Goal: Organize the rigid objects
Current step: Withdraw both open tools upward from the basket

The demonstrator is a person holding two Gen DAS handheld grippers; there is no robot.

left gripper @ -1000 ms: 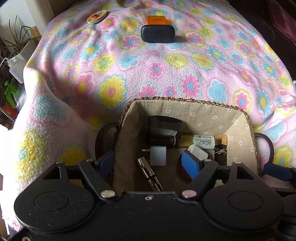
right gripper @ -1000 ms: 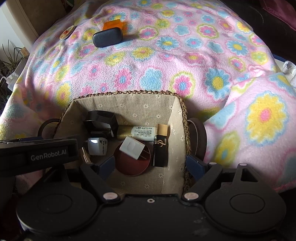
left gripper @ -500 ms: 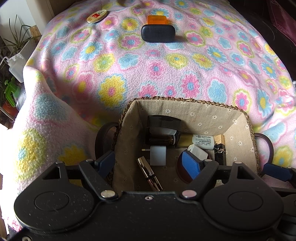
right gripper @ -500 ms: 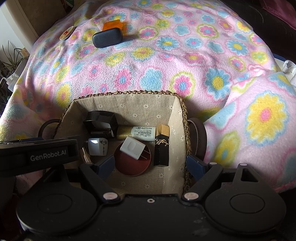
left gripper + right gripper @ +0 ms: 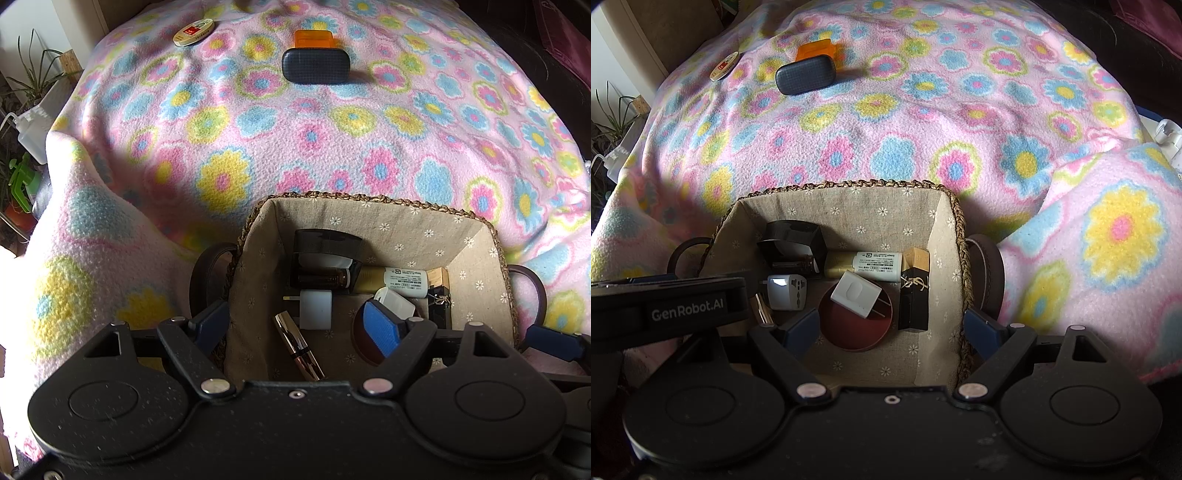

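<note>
- I see the basket [image 5: 955, 236] right under both tools, sitting on the flowered blanket [image 5: 923, 122]; it has a braided rim, daisy-print cloth lining and a dark loop handle on each short side.
- Inside it, a red round lid [image 5: 855, 328] lies on the floor with a white charger [image 5: 855, 293] lying across it, prongs pointing to the right.
- Along the far wall lie a black open box [image 5: 792, 240] and a cream tube [image 5: 864, 266] with a white label; a black-and-gold lipstick box [image 5: 915, 295] lies just right of the lid.
- A white travel plug [image 5: 786, 291] sits left of the lid, and in the left view a shiny metal lipstick [image 5: 297, 345] lies slanted near the front wall.
- My left gripper [image 5: 299, 325] straddles the basket's left wall: one finger outside, the blue-padded one inside over the lid, jaws apart, whether its pads press on the wall I cannot tell.
- My right gripper [image 5: 892, 330] straddles the right wall the same way, jaws apart; I cannot tell whether they press the wall.
- The left tool's black body blocks my right-view sight of the basket's near-left corner.
- Well apart, at the blanket's far end, lie a dark grey case [image 5: 316, 66] touching an orange box [image 5: 313, 38] behind it, and a small round tin [image 5: 194, 32] farther left.
- Potted plants [image 5: 29, 85] stand beyond the blanket's left edge.
</note>
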